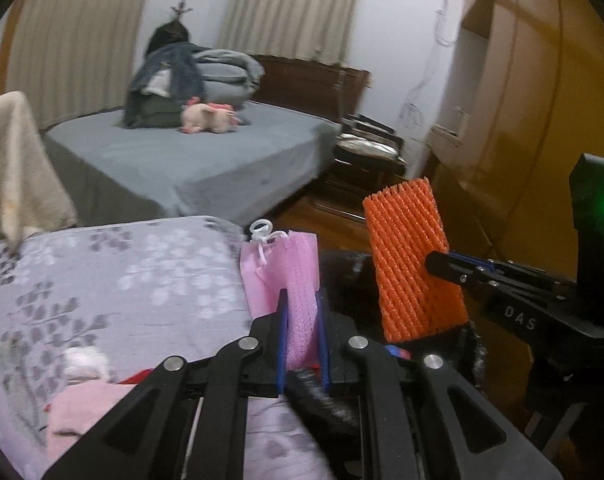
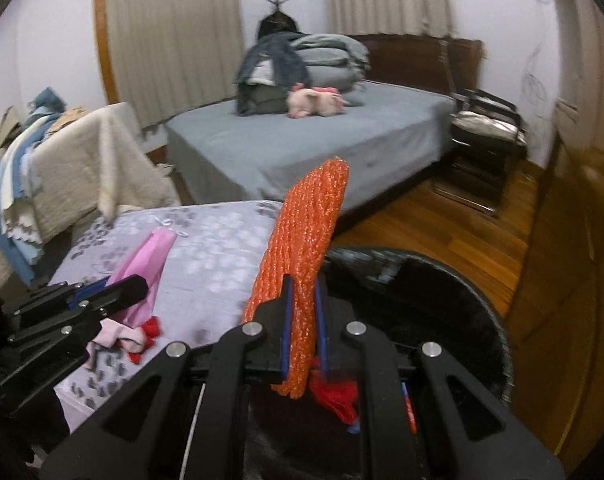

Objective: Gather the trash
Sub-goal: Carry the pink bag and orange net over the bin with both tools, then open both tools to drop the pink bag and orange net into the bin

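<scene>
Orange foam net sleeve (image 2: 302, 264) up in the air, pinched tight between the blue pads of the right gripper (image 2: 303, 322), standing upright above the open black trash bin (image 2: 453, 292), where red scraps (image 2: 335, 394) show low inside. Over on the other side, the pink foam net with its pink mask (image 1: 298, 280) is clamped just as firmly in the left gripper (image 1: 302, 340), jaws nearly closed on it, white ear loop (image 1: 262, 234) sticking up at the top. That one hangs at the edge of the floral grey bedspread (image 1: 122, 280), right beside the bin's rim. Pink cloth (image 1: 86, 404) and a white crumpled bit (image 1: 84, 362) lie on the spread, lower left. Behind, a grey-sheeted bed (image 2: 321, 140) with folded clothes and a pink plush toy (image 2: 315, 106), wooden floor (image 2: 441, 216) to the right
</scene>
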Demonstrator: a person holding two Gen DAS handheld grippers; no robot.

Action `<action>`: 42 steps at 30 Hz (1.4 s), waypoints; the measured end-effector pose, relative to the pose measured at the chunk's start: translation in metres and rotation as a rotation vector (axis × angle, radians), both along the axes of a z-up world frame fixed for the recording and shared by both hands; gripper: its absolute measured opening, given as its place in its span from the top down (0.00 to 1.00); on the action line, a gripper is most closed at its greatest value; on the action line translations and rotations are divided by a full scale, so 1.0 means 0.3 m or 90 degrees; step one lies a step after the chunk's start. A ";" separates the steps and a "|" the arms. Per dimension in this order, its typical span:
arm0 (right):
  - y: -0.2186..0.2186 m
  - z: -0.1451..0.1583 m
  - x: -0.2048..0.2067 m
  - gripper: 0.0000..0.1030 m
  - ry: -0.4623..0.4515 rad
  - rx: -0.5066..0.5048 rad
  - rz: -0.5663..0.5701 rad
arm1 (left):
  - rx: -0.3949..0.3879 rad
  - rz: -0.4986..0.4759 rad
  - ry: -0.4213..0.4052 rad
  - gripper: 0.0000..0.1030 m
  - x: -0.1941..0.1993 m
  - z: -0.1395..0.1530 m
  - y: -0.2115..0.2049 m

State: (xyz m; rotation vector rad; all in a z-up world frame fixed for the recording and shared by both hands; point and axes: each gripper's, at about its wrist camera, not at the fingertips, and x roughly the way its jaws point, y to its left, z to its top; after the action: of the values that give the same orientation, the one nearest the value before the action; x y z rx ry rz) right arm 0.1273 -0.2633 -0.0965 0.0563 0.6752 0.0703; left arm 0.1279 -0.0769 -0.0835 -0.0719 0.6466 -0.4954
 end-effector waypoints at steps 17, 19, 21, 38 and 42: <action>-0.244 -0.169 -0.067 0.87 0.050 -0.013 -0.119 | 0.013 -0.125 0.047 0.85 0.058 -0.143 -0.336; -0.254 -0.188 -0.058 0.81 0.062 -0.013 -0.127 | 0.010 -0.131 0.058 0.72 0.068 -0.163 -0.342; -0.271 -0.213 -0.057 0.71 0.074 -0.006 -0.136 | 0.008 -0.128 0.064 0.53 0.075 -0.175 -0.337; -0.140 -0.095 -0.071 0.05 -0.028 0.006 -0.088 | 0.017 0.038 0.007 0.10 0.016 -0.079 0.033; -0.048 -0.063 -0.047 0.05 -0.042 0.014 -0.047 | 0.024 0.106 -0.012 0.09 -0.024 -0.048 0.179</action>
State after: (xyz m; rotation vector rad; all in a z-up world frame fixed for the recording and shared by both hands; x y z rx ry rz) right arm 0.1132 -0.2777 -0.1153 0.0994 0.6052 0.0082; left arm 0.1207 -0.0232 -0.0980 -0.0844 0.6257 -0.3227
